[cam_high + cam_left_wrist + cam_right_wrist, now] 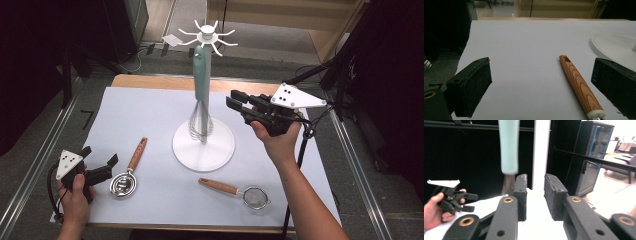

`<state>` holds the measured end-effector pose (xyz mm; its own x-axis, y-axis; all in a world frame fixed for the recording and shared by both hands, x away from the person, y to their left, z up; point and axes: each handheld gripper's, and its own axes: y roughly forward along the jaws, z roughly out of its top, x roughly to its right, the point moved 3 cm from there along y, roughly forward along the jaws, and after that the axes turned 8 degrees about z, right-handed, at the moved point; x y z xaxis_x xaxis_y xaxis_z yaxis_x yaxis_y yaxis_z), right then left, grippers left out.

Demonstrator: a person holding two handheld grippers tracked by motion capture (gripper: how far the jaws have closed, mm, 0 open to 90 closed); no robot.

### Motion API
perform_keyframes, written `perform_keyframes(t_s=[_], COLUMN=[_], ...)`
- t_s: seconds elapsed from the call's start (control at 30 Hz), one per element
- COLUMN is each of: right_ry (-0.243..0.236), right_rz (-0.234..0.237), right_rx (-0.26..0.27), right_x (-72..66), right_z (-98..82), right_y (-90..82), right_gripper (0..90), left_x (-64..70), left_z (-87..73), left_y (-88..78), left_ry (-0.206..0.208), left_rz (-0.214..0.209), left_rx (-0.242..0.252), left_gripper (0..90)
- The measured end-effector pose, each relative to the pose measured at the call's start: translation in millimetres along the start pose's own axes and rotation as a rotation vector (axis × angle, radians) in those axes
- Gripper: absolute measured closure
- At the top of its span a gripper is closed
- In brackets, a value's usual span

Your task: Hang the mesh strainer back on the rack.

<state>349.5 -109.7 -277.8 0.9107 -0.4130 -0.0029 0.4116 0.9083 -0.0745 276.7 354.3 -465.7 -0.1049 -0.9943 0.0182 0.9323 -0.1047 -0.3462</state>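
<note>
The right gripper (234,99), held above the table (150,82) in the person's right hand (280,142), pointed toward the white stand (203,145) with its jaws drawn close together and nothing between them; in the right gripper view a narrow gap showed between the two black pads (521,192), with the stand's white pole behind it. Just beyond the jaws hung a whisk (200,85) with a pale green handle, suspended from one of the hooks at the top of the stand, its wire head beside the pole above the round base. The left gripper (100,160) rested low at the near left of the white sheet (150,110), its jaws spread wide and empty. Between and just ahead of them lay the wooden handle of a metal egg separator (125,181). A small wooden-handled strainer (237,192) lay at the near edge, in front of the stand.
</note>
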Motion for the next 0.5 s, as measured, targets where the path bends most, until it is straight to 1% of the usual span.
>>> perform_keyframes(t_s=[0.03,0.07,0.1,0.17,0.2,0.27,0.3,0.4,0.43,0.47,0.5], right_ry=[0.000,-0.008,-0.008,-0.010,-0.021,-0.025,-0.041,-0.030,-0.030,-0.036,-0.030], right_rz=[0.000,-0.010,-0.021,-0.025,-0.036,-0.037,-0.064,-0.069,-0.069,-0.080,-0.090], right_rx=[0.000,-0.005,-0.012,-0.015,-0.017,-0.025,-0.027,-0.040,-0.040,-0.035,-0.032], right_x=[0.0,0.8,0.8,1.1,1.9,1.9,2.3,2.7,2.7,4.0,4.2], right_z=[0.0,-3.3,-5.1,-6.8,-10.3,-12.3,-16.8,-24.4,-24.4,-28.8,-31.2], right_y=[0.0,-5.2,-8.0,-10.5,-15.8,-18.1,-22.5,-28.5,-28.5,-31.9,-33.8], right_gripper=[70.8,67.0,65.7,64.5,61.6,60.1,58.4,54.8,54.8,52.1,51.0], left_x=[0.0,0.0,0.0,0.0,0.1,-0.1,0.0,-0.1,-0.1,-0.1,-0.1], left_z=[0.0,0.0,0.0,0.0,0.1,0.0,0.0,0.0,0.0,0.0,0.0], left_y=[0.0,0.2,0.4,0.5,0.5,0.3,0.3,0.3,0.3,0.4,0.4], left_ry=[0.000,-0.001,-0.002,-0.004,-0.006,-0.003,-0.003,-0.003,-0.003,-0.003,-0.003], left_rz=[0.000,0.000,0.000,0.000,0.000,0.001,0.001,0.002,0.002,0.002,0.002], left_rx=[0.000,0.000,0.001,0.003,0.004,0.000,0.001,0.001,0.001,0.001,0.001], left_gripper=[3.6,3.6,3.6,3.6,3.6,3.6,3.6,3.5,3.6,3.6,3.6])
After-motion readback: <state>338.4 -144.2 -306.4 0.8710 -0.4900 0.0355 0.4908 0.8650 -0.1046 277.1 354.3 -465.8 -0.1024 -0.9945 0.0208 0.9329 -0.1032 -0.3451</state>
